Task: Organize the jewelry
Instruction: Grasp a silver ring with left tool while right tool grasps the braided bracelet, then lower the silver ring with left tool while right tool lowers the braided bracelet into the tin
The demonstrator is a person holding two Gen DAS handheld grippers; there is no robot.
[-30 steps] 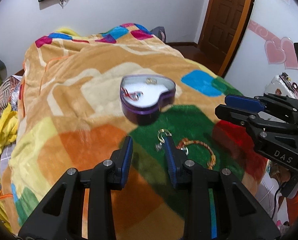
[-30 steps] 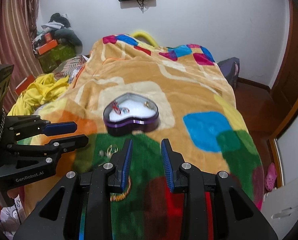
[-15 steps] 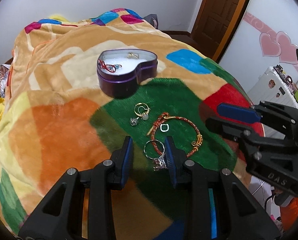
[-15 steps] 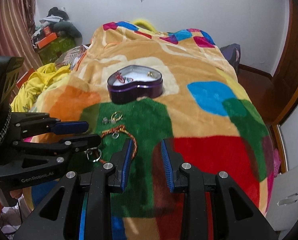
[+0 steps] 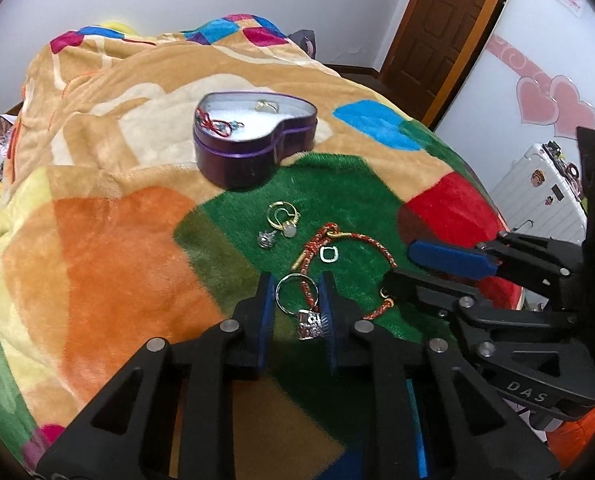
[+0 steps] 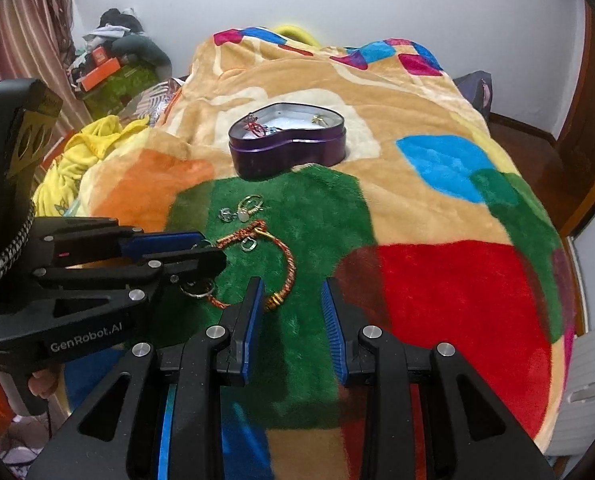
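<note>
A silver ring with a stone [image 5: 309, 324] lies on the green patch of the blanket [image 5: 109, 264] between the fingers of my left gripper [image 5: 295, 280]. Its jaws are closing and the pads stand just off the hoop. In the right wrist view the ring [image 6: 197, 292] shows under that left gripper [image 6: 209, 250]. A red-and-gold braided bracelet [image 5: 373, 244] curves beside it, with a small silver square ring [image 5: 328, 255] inside its loop. My right gripper [image 6: 291, 284] is open and holds nothing; the bracelet [image 6: 287, 256] ends at its left fingertip. The purple heart box [image 5: 253, 160] holds a red-corded piece [image 5: 213, 124] and a gold ring [image 5: 266, 106].
Gold rings [image 5: 283, 216] and a silver charm [image 5: 266, 239] lie between the box and the bracelet. A yellow cloth [image 6: 77, 152] is heaped off the bed's left side. A white suitcase [image 5: 537, 192] stands off the right side, by a brown door [image 5: 437, 20].
Both grippers have sunk toward the jewelry on the green patch. The left gripper's fingers came around the silver ring and narrowed on it. The right gripper's gap is unchanged.
</note>
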